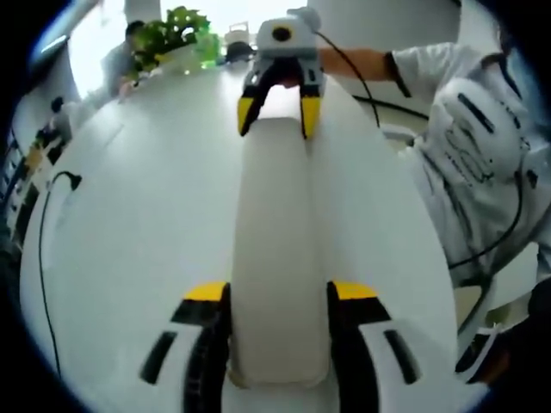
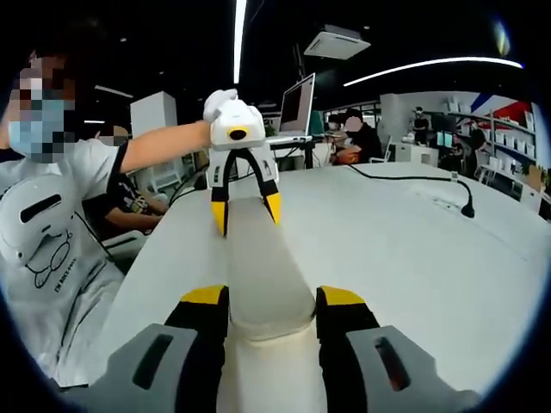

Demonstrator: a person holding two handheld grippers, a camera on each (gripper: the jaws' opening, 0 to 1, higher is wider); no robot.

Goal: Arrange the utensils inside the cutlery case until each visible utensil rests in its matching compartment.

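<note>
Holding: closed white cutlery case (image 1: 277,258) above bench (image 1: 138,224) — one end each.
Left tongs (image 1: 280,331): clamped on case.
Right tongs (image 2: 272,331): clamped on case too.
Progress: utensils unseen — sorting prob. not started.

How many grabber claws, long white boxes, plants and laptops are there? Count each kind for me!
Grippers: 2, the left gripper and the right gripper
Cutlery case: 1
Plant: 1
Laptop: 1
Total: 5
</note>
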